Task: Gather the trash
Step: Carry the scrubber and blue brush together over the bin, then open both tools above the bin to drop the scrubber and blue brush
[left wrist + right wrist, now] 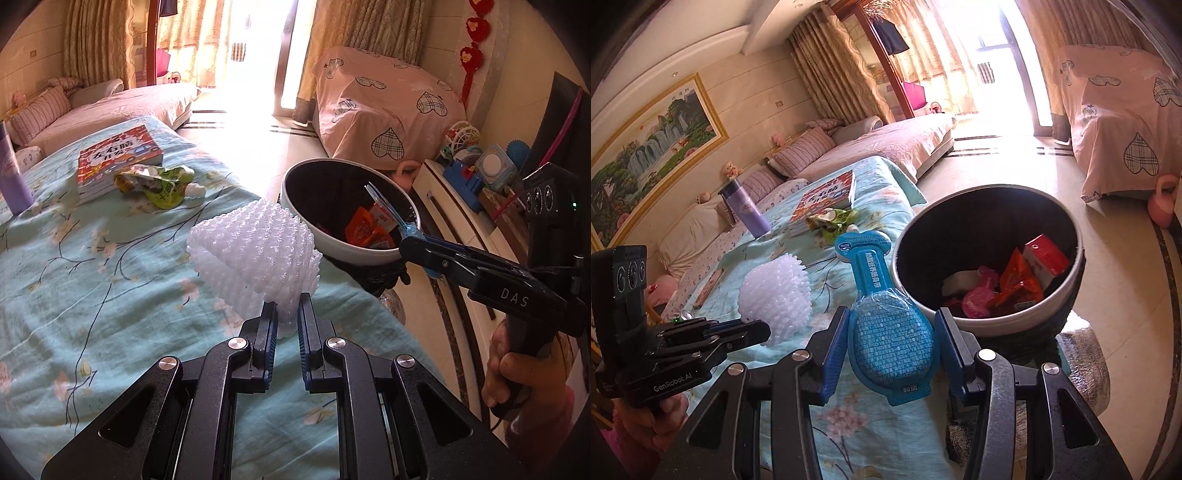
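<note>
right wrist view: right claw (892, 347) clamps the blue blister pack (886, 314), left claw (287, 314) pinches foam netting (255, 247) — either light piece could miss the bin (960, 317).

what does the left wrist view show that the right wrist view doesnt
Only the left wrist view: toys on a white cabinet and red heart decorations. Only the right wrist view: a framed waterfall painting and the printed face of the blue blister pack. Both: white foam net in the left gripper, the trash bin, the green wrapper and the book.
</note>
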`<control>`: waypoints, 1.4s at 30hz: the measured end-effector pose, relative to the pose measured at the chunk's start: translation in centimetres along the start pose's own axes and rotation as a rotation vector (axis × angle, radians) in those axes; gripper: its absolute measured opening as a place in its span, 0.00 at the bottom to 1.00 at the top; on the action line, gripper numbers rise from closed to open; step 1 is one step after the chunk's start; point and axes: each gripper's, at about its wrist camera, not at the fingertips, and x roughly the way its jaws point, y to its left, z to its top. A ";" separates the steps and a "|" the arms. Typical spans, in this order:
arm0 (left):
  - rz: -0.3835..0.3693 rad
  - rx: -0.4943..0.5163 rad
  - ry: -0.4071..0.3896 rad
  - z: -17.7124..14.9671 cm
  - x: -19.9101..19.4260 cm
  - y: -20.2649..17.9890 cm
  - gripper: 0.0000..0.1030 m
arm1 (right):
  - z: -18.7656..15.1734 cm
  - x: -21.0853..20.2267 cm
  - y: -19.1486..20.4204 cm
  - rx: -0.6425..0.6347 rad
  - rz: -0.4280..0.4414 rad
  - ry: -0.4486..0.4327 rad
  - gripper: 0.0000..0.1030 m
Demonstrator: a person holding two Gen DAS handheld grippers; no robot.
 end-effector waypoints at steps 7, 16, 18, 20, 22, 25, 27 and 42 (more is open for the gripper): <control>-0.007 0.024 -0.005 1.4 0.7 -1.2 0.10 | 0.6 -0.3 -1.0 0.010 -0.017 -0.010 0.46; -0.021 0.057 -0.001 2.8 1.9 -2.8 0.10 | 1.5 -0.3 -2.1 0.010 -0.044 -0.021 0.46; -0.021 0.063 0.001 3.1 2.2 -3.1 0.10 | 1.8 -0.2 -2.3 0.008 -0.048 -0.021 0.46; -0.022 0.070 0.002 3.5 2.5 -3.3 0.10 | 2.0 -0.1 -2.4 0.006 -0.054 -0.021 0.46; -0.023 0.078 0.003 4.0 2.8 -3.5 0.10 | 2.2 0.1 -2.7 0.008 -0.057 -0.019 0.46; -0.023 0.086 0.004 4.6 3.4 -3.9 0.10 | 2.5 0.3 -3.1 0.016 -0.063 -0.020 0.46; -0.022 0.092 0.008 4.9 3.8 -4.2 0.10 | 2.6 0.4 -3.4 0.020 -0.065 -0.021 0.46; -0.041 0.099 0.033 6.6 6.6 -4.8 0.10 | 3.9 1.4 -5.5 0.042 -0.105 -0.012 0.46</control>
